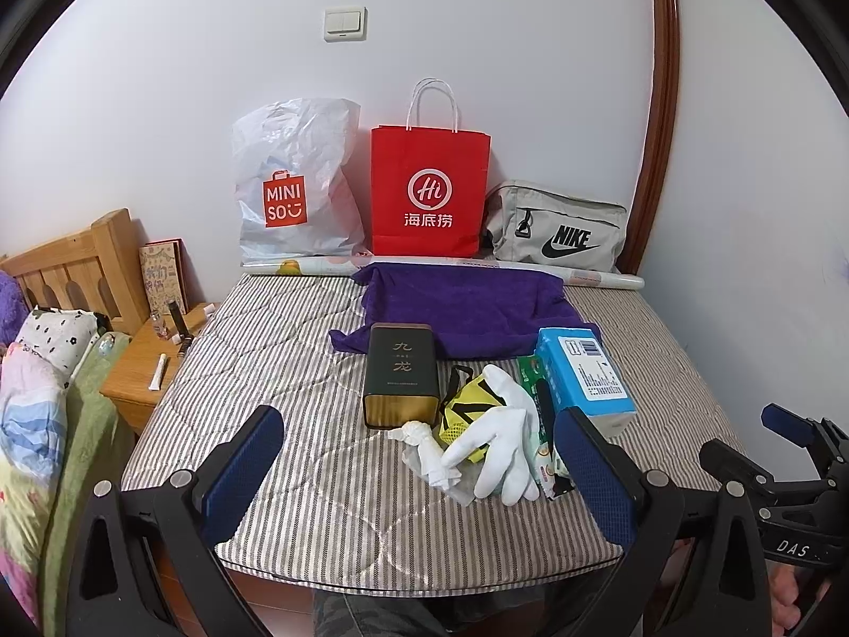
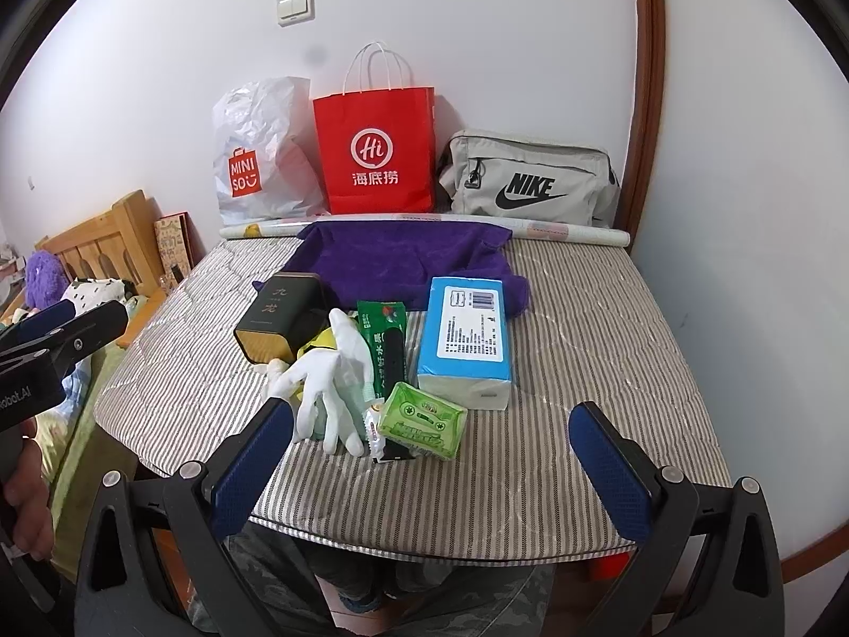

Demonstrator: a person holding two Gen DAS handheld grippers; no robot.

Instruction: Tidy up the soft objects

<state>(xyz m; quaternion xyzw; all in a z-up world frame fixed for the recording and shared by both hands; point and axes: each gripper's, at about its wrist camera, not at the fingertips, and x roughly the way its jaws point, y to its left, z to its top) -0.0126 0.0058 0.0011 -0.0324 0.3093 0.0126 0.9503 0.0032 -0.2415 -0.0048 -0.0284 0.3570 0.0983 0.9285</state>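
This is a bedroom in someone's home. A striped quilted mattress fills the middle, pushed against a plain white wall with a light switch. To one side stands a wooden headboard with patterned bedding heaped by it, and a small wooden nightstand carrying toiletries. Along the wall sit a Miniso plastic bag, a red paper shopping bag and a grey Nike pouch.
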